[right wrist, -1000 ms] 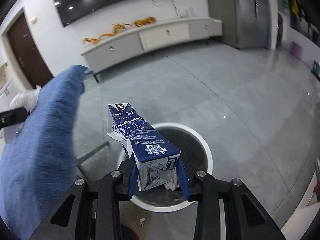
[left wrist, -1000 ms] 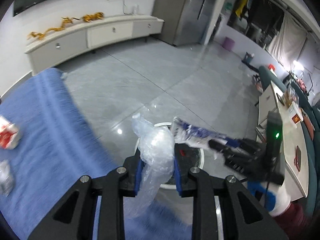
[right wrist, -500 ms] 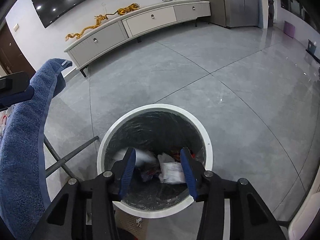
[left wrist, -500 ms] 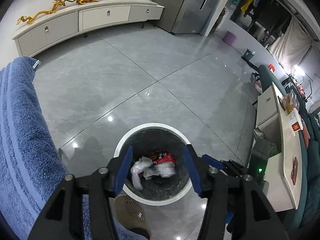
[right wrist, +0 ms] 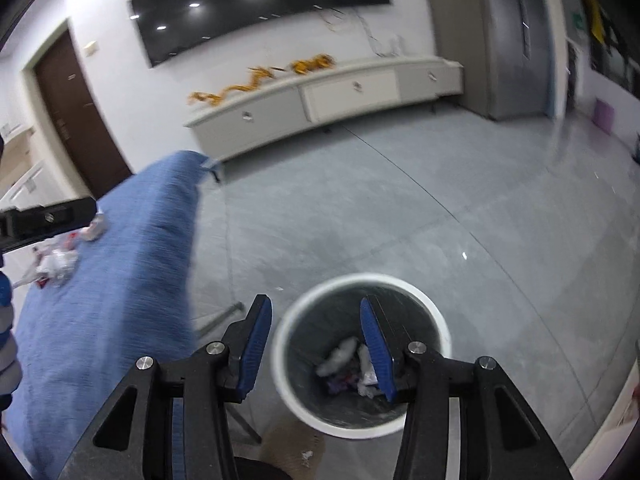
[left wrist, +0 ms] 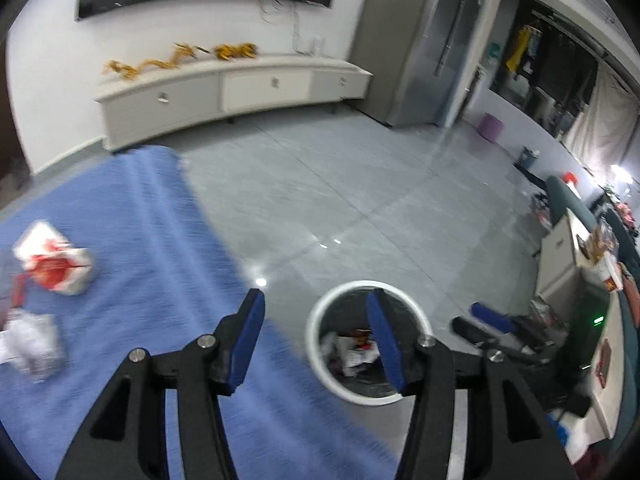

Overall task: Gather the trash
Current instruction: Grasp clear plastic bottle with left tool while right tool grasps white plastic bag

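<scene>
My left gripper (left wrist: 315, 304) is open with nothing between its blue pads, above the edge of the blue-cloth table (left wrist: 132, 240). On the cloth lie a crumpled red-and-white wrapper (left wrist: 52, 266) and clear plastic scraps (left wrist: 36, 342). The white-rimmed bin (left wrist: 313, 340) stands on the floor just right of the table, with trash (left wrist: 354, 354) inside. My right gripper (right wrist: 314, 312) is open and empty above the bin (right wrist: 280, 364), looking down on the dropped trash (right wrist: 340, 358). The table trash (right wrist: 60, 260) shows far left, beside my left gripper's body (right wrist: 48, 218).
Grey tile floor (left wrist: 340, 184) spreads beyond the bin to a long white cabinet (left wrist: 240, 88) under a wall screen. A desk and sofa (left wrist: 580, 264) crowd the right side. A striped sleeve (right wrist: 6, 340) and a table leg (right wrist: 222, 316) sit at the left.
Both grippers opened and dropped the plastic bag and the blue carton into the bin. Both then rose and swung back, the left one toward the table.
</scene>
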Tool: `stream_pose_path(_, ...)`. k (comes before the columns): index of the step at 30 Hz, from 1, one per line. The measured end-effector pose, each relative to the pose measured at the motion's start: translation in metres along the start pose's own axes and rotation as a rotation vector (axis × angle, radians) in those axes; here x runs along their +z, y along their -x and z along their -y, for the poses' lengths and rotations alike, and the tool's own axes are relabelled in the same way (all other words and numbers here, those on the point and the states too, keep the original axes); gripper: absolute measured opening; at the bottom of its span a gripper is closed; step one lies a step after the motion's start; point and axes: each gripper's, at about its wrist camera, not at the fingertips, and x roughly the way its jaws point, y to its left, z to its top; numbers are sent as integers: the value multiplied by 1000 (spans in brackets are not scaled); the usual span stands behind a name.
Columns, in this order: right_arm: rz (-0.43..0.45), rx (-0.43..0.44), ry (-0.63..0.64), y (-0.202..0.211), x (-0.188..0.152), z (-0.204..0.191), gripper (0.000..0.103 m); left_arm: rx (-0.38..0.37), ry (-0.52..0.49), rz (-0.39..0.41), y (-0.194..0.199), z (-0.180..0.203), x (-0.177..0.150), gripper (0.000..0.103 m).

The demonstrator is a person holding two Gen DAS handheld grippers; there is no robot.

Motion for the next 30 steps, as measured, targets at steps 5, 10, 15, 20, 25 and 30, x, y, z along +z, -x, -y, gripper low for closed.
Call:
stream_pose_path(5,28,82,99,15,18,-61,44,117,41,54,51,-60,-19,51)
stream_pose_path(10,30,159,185,14,25,-119,48,209,129,94,98,-128,-37,52)
stream_pose_path(15,11,230,266,1,30,-175,48,293,203,132,138,-197,-52,52)
stream_pose_path(20,-22,303,340,-23,33,-228,48,369,270,107,148,-260,-68,52)
stream_pose_path(25,-71,386,414,-58,39,-281,48,386,308,45,126,-294,-76,52)
stream_pose_path(30,-130,470,463,-102,45,-331,48,366,320,-2,99,-308,-78,52)
